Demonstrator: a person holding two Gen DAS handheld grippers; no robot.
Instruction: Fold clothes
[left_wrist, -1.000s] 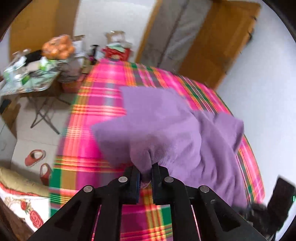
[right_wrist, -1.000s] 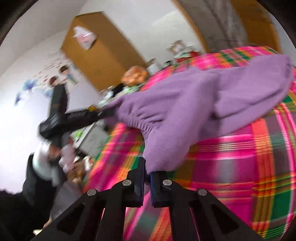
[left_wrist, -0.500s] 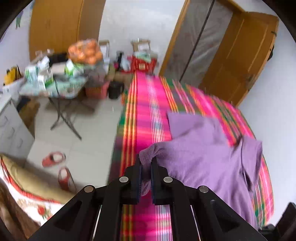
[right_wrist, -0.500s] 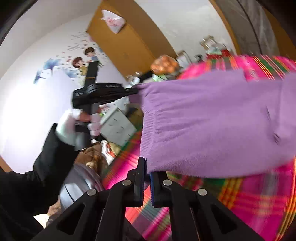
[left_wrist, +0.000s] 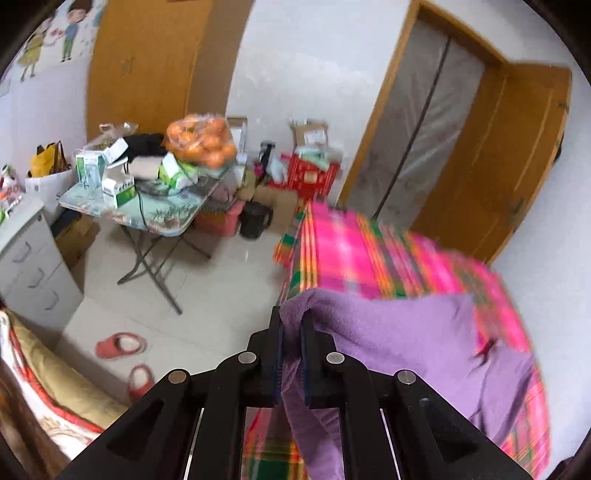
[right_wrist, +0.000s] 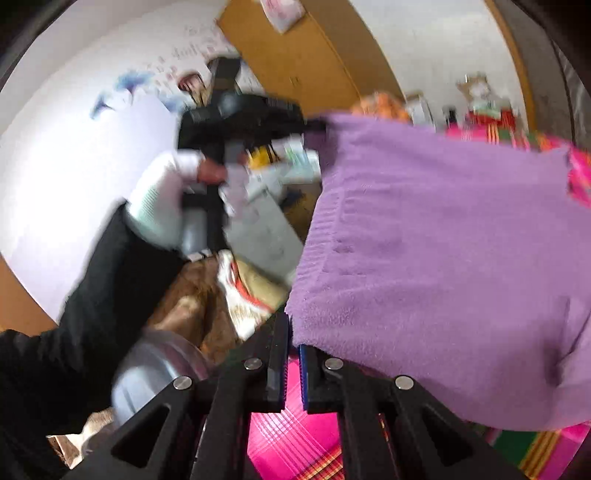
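Sweater (left_wrist: 406, 339) first: where is it sitting right now?

You are holding it up by its bottom hem, stretched between your two tools above the plaid bedspread (left_wrist: 351, 251). Its far end is trailing down onto the bed, as far as the blurred left view is showing.

And what are the tongs doing?

Your left tongs (left_wrist: 291, 325) are pinching narrow on a bunched fold of the hem, with cloth running right through between the pads. Your right tongs (right_wrist: 293, 334) are standing narrow too, but their jaws are beginning to open. The other hem corner is sitting only at their very tips, and bare bedspread is showing through the gap lower down.

Which step is this looking like?

I am reading it as the spreading step: you are pulling the hem taut to lay the garment flat before folding. No fold is showing yet, so the task is looking early.

What is the next move asking for?

You are needing to bring both corners down onto the bedspread together, level with each other, so the body is lying smooth. The right corner is looking at risk of slipping out early, since those jaws are easing apart while the cloth is under tension — then the hem is going to sag and crease. Your gloved left hand (right_wrist: 166, 199) is working near the bed's edge, so be aiming the hem well onto the bed.
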